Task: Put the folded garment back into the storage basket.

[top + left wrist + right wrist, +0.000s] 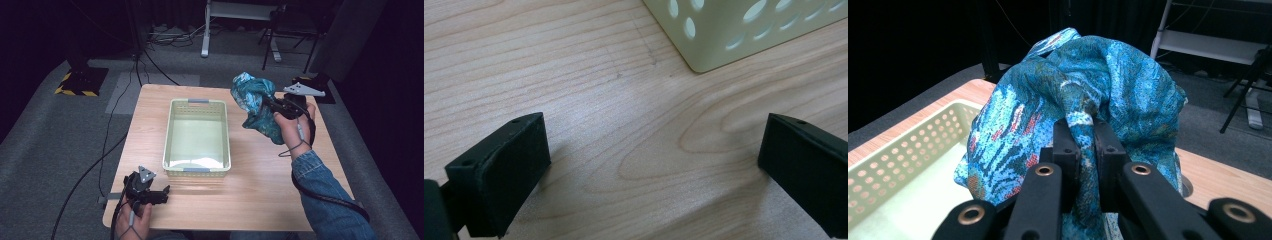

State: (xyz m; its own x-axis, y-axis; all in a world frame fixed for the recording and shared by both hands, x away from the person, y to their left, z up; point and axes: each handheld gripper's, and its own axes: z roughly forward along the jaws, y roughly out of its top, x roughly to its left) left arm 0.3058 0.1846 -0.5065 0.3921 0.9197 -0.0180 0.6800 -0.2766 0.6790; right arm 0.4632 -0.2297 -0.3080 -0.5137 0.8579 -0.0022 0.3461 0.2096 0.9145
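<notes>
Dark curtains and grey carpet surround a light wooden table (250, 190). At its centre stands a pale green perforated plastic basket (197, 169), empty and open-topped, evidently placed to receive the load. The right gripper (1083, 145) has its jaws clamped tight on a pinched fold of a teal patterned cloth (1128, 85), which hangs bunched above the table's far right part, beside the basket (a raised hold suits carrying it over the rim). The left gripper (162, 194) rests near the table's near left corner with jaws spread wide, holding nothing, apparently on standby. No brand, label or legible writing is found.
</notes>
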